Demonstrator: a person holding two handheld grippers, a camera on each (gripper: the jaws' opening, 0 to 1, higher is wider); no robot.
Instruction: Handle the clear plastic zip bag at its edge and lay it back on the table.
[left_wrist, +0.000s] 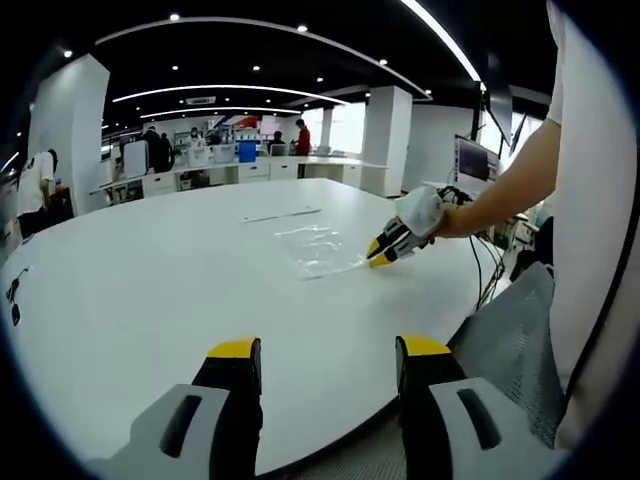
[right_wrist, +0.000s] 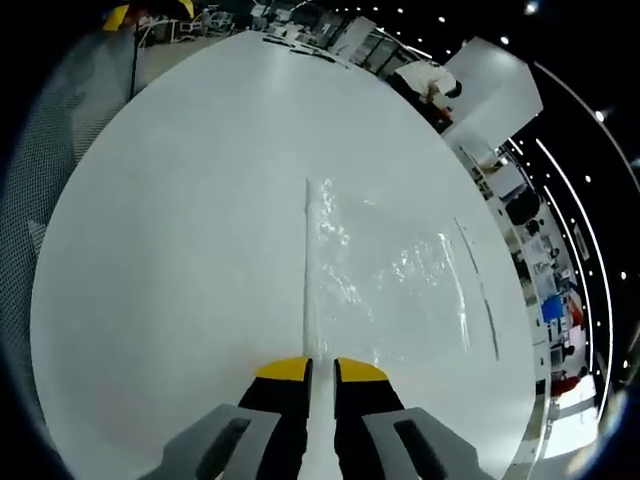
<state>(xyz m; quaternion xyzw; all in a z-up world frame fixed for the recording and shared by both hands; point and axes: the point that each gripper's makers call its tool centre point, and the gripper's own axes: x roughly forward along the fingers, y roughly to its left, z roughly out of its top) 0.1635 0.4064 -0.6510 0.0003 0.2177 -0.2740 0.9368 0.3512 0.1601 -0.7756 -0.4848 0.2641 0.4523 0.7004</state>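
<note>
The clear plastic zip bag (left_wrist: 315, 250) lies crumpled on the white round table (left_wrist: 150, 290), out beyond my left gripper (left_wrist: 330, 350). That gripper hovers open over the near table edge with nothing between its jaws. My right gripper (left_wrist: 385, 252), held by a gloved hand, sits at the bag's right edge. In the right gripper view the bag (right_wrist: 395, 280) spreads flat ahead on the table (right_wrist: 180, 230). Its zip edge strip (right_wrist: 310, 260) runs straight down into my right gripper (right_wrist: 322, 370), whose jaws are shut on it.
A thin clear strip (left_wrist: 282, 214) lies on the table beyond the bag, and it shows again as the strip (right_wrist: 480, 295). A grey mesh chair (left_wrist: 510, 340) stands at the table's near right. A small black item (left_wrist: 14, 295) sits at the left edge. Desks and people stand far behind.
</note>
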